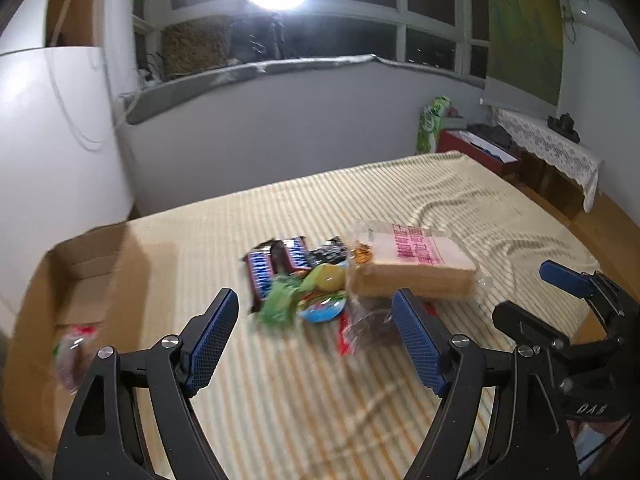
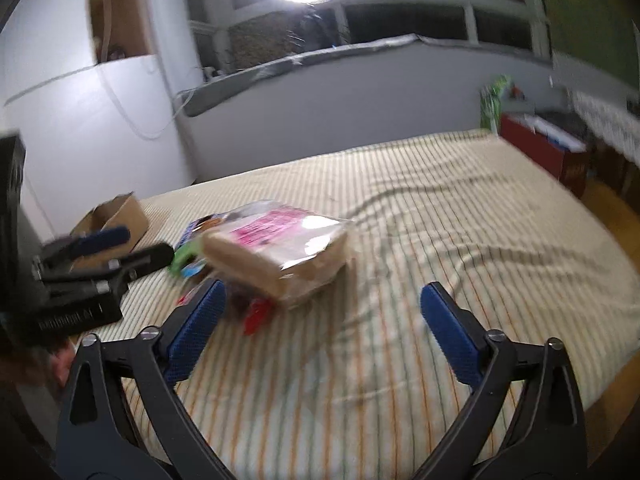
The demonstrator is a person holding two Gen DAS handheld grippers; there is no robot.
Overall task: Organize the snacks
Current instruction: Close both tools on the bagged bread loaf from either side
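Clear crinkly film wraps the sandwich-bread pack (image 1: 412,268), which lies on the striped bedspread (image 1: 280,400) at the right edge of the snack pile, at about one o'clock from your left gripper (image 1: 316,344) and eleven o'clock from your right gripper (image 2: 320,328). Both sets of tongs stand wide apart with nothing between them. Expect the pack to be light, soft and slippery: squeeze its tan flanks gently across the short side, because hard pressure would likely crush the slices. The Snickers bars (image 1: 276,268) at twelve o'clock look firmer and easier to pinch across the width. The cardboard box (image 1: 88,280) waits at ten o'clock, with one wrapped snack (image 1: 74,350) apparently already inside.
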